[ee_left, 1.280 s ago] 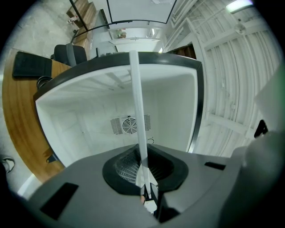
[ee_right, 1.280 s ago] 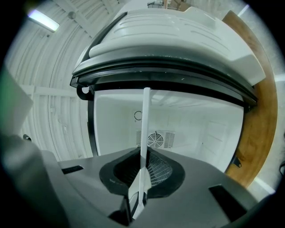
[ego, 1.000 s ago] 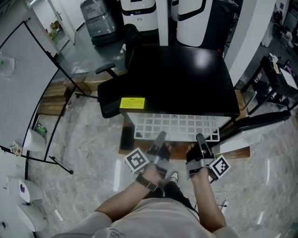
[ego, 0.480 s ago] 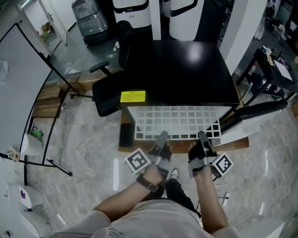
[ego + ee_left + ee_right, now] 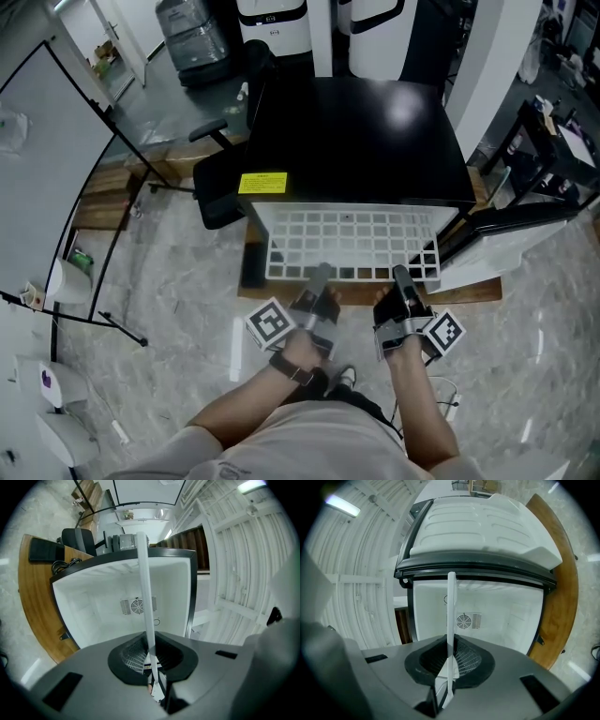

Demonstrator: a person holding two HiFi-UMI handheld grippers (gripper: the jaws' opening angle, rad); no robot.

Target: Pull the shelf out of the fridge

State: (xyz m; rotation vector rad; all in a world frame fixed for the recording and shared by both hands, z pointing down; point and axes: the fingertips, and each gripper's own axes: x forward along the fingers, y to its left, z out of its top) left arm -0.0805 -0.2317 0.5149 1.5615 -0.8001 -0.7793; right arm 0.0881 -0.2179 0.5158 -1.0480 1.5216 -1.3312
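Observation:
A white wire shelf [image 5: 352, 246] sticks well out of the front of a small black fridge [image 5: 361, 150]. My left gripper [image 5: 319, 277] is shut on the shelf's front edge, left of its middle. My right gripper [image 5: 402, 279] is shut on the same edge further right. In the left gripper view the shelf [image 5: 145, 597] runs edge-on as a thin white bar from the jaws toward the white fridge interior [image 5: 108, 606]. The right gripper view shows the shelf [image 5: 451, 616] the same way, with the open fridge door [image 5: 483, 531] above it.
The fridge stands on a wooden platform [image 5: 366, 292] on a marbled floor. Its white door [image 5: 511, 246] hangs open to the right. A black office chair [image 5: 220, 183] stands close at the left. A metal rack [image 5: 553, 159] is at the right, a whiteboard frame [image 5: 84, 206] at the left.
The shelf has come further out of the fridge toward me, with both grippers still clamped on its front edge. More rows of the grid now show.

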